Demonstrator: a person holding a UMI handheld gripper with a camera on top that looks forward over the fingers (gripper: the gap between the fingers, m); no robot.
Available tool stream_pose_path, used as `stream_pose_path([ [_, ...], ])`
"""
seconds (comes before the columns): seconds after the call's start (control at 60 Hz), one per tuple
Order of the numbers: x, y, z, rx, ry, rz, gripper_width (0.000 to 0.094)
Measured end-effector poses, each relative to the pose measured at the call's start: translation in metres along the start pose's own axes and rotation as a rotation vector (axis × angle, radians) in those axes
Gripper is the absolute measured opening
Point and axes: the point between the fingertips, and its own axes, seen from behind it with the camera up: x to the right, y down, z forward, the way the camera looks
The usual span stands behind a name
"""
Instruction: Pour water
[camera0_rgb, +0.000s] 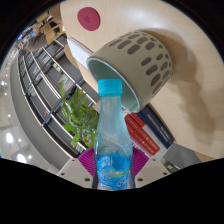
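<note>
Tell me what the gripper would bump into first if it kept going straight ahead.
Probably the grey plastic pot with oval holes, just beyond the blue cap of the clear water bottle the gripper holds; depth is unclear.

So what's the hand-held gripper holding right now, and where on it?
A clear water bottle with a blue cap, gripped low on its body by the pink-padded fingers.

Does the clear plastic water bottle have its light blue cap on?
Yes, the light blue cap sits on the clear plastic water bottle, just below the grey-green cup.
</note>
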Motion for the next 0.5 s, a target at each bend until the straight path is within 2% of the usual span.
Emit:
stream_pose_path([
  [0.15,-0.005,0.02,0.008,-0.041,0.021,-0.188,0.042],
  [0.167,-0.014,0.025,-0.01,-0.046,0.018,-0.227,0.0423],
  [0.35,-0.062,0.066,-0.01,-0.1,-0.016,-0.892,0.0445],
  [0.5,-0.117,0.066,-0.018,-0.049,-0.026,-1.465,0.0444],
])
